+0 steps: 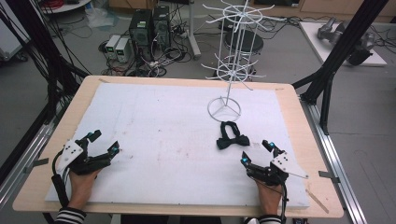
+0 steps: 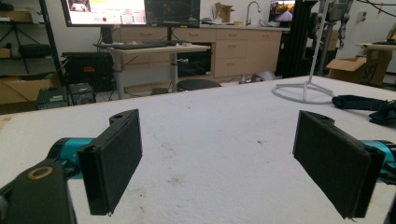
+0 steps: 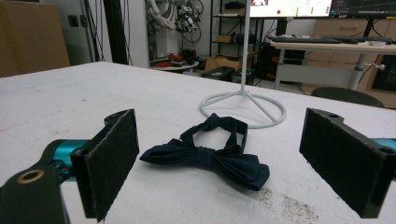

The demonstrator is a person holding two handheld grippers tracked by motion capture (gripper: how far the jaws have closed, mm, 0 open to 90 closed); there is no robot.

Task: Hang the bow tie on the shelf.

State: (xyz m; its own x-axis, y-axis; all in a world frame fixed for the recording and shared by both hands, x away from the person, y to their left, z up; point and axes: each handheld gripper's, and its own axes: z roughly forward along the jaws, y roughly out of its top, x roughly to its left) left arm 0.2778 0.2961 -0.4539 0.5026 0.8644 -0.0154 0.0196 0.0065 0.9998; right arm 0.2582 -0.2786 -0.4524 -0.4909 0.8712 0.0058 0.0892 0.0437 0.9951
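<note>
A dark navy bow tie (image 1: 232, 136) with its neck band looped behind it lies flat on the white table cover, just in front of the white wire display rack (image 1: 233, 56) and its ring base (image 1: 224, 108). In the right gripper view the bow tie (image 3: 210, 156) lies a short way ahead of the jaws. My right gripper (image 1: 255, 152) rests near the front right of the table, open and empty, just right of and nearer than the tie. My left gripper (image 1: 103, 142) rests at the front left, open and empty. From the left gripper view the tie (image 2: 369, 105) is far right.
The white foam cover (image 1: 163, 121) spreads over the wooden table (image 1: 299, 107). The rack's thin hooked arms stick out at two levels above the table's back right. Black frame posts (image 1: 341, 51) stand off the right edge. Computers and cables sit on the floor beyond.
</note>
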